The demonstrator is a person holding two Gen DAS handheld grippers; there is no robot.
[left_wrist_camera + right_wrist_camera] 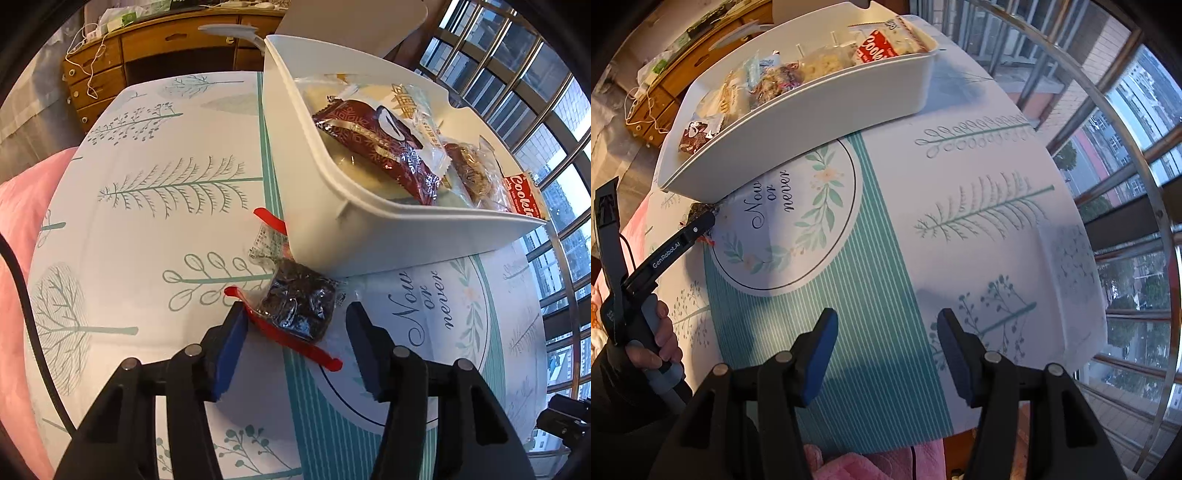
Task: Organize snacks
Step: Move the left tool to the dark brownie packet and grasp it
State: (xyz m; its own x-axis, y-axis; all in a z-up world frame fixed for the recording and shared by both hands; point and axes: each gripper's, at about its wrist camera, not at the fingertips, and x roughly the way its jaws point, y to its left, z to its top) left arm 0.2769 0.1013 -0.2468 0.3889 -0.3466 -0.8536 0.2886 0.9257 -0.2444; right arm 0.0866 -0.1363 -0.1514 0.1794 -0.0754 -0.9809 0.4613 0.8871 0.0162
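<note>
Where windows glow — tree-printed tablecloth (979,177)

You work at a table (979,155) under a cloth printed with teal trees and stripes. At twelve o'clock stands a wooden desk (155,51) with drawers, a white cord draped across it. From one to four o'clock runs a barred window (535,92), daylight and buildings beyond.
</note>
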